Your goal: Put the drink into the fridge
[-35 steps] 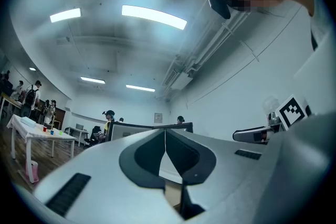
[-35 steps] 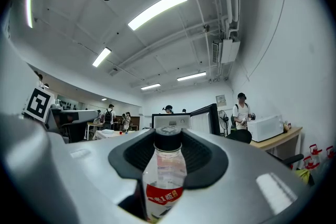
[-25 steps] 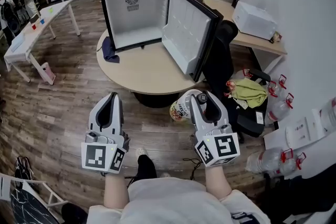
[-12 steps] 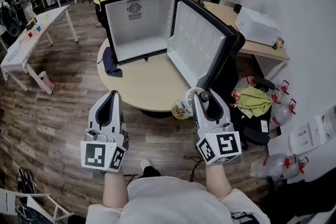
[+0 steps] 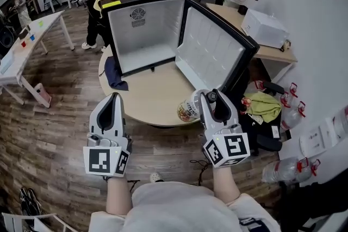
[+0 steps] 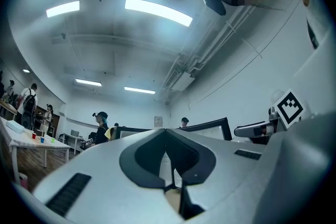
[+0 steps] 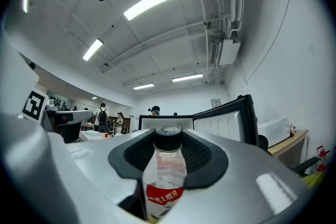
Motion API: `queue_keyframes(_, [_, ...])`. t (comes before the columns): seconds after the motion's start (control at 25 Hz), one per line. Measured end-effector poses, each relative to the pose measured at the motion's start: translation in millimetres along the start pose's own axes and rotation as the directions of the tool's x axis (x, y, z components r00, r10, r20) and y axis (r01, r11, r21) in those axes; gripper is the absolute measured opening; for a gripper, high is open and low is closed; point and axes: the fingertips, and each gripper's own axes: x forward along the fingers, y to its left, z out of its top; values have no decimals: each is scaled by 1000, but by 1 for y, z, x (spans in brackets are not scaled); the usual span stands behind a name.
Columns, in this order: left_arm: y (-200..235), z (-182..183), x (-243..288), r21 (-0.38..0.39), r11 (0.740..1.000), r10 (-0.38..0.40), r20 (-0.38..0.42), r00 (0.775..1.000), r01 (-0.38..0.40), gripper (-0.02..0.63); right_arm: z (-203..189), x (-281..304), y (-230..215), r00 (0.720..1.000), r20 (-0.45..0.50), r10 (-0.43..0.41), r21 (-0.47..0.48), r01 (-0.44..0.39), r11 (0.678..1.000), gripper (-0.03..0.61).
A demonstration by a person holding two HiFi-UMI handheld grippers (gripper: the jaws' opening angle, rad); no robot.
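The right hand-held gripper (image 5: 210,98) stays clenched on the drink bottle (image 5: 190,107), now at the round desk's (image 5: 147,89) edge, nearer the open mini fridge (image 5: 142,35) than 1 second ago. The left hand-held gripper (image 5: 113,99) is clenched, empty.

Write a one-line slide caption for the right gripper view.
Right tongs clamp a red-labelled drink bottle, facing the open fridge ahead.
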Motion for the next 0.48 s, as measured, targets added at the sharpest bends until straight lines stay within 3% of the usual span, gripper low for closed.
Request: queue_keyframes(0.48, [45,-18,1,-40,999,6,-20,1000,-7,9,-7,34,19,1000,1,-15,-2,15,1000,161])
